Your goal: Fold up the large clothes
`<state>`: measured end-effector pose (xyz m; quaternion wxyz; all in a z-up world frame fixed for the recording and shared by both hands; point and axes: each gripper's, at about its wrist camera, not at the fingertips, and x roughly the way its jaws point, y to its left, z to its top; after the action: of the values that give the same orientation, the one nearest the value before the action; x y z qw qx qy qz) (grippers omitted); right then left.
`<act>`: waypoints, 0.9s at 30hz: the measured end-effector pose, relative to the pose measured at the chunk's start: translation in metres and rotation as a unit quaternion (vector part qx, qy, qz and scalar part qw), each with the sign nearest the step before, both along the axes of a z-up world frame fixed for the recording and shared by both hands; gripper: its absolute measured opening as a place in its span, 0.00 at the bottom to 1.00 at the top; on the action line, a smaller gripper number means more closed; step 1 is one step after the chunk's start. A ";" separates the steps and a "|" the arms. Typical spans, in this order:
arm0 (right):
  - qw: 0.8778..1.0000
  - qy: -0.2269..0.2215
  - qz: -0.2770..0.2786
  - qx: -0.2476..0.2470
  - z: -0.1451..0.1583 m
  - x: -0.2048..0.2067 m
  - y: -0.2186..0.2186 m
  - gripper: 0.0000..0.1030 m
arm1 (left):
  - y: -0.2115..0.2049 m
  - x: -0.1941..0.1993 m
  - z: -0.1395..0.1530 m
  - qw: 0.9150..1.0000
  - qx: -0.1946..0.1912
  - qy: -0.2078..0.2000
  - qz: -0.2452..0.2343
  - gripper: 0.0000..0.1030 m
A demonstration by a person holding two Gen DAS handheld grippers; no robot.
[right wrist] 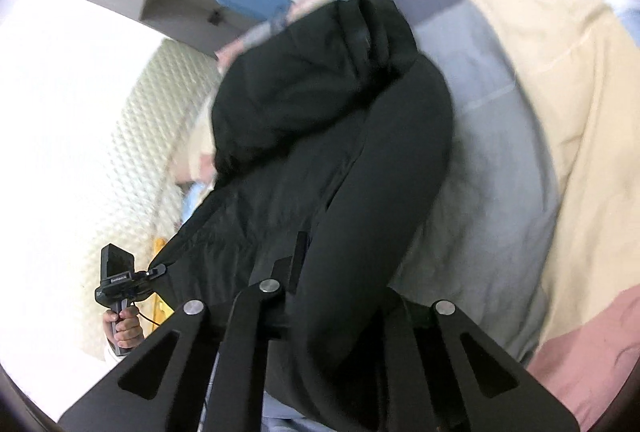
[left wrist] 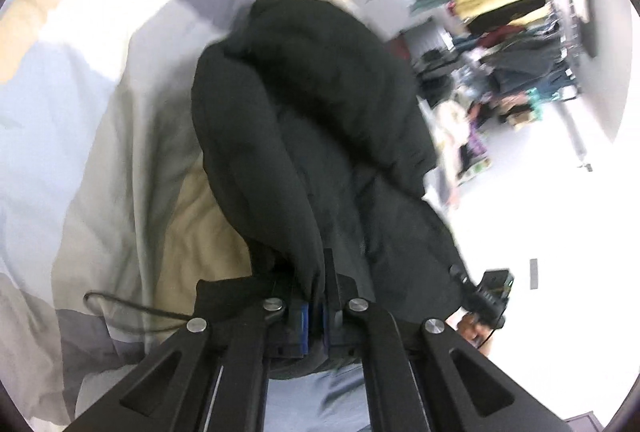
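Now both grippers, left gripper (left wrist: 316,296) and right gripper (right wrist: 340,272), are clenching the near edge of the black coat (left wrist: 312,104), lying on the bed (left wrist: 80,152), probably for folding.

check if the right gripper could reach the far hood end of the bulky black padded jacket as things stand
Probably not. The right gripper is shut on the bulky black padded jacket at its near edge, so it would have to let go first; the far end lies on the patchwork bedspread.
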<state>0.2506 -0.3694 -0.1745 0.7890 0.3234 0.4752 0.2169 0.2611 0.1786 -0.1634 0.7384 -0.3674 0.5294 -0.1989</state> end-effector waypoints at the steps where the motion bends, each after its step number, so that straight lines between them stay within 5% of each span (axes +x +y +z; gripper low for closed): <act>1: 1.000 -0.009 -0.002 0.002 0.008 -0.005 -0.006 0.07 | 0.006 -0.004 0.013 1.000 -0.007 -0.010 0.008 0.03; 10: 0.995 -0.095 0.016 0.011 0.081 -0.090 -0.034 0.06 | 0.046 -0.065 0.071 0.998 -0.015 -0.046 0.026 0.02; 20: 0.992 -0.123 -0.001 0.024 0.126 -0.192 -0.035 0.06 | 0.041 -0.160 0.123 0.997 0.016 -0.080 -0.016 0.02; 27: 0.992 -0.118 -0.033 0.022 0.145 -0.191 -0.046 0.06 | 0.027 -0.166 0.157 0.991 0.073 -0.109 -0.029 0.03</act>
<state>0.0595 -0.4156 -0.0292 0.8390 0.3284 0.3632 0.2373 0.0953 0.2056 -0.0062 0.8106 -0.2729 0.4690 -0.2201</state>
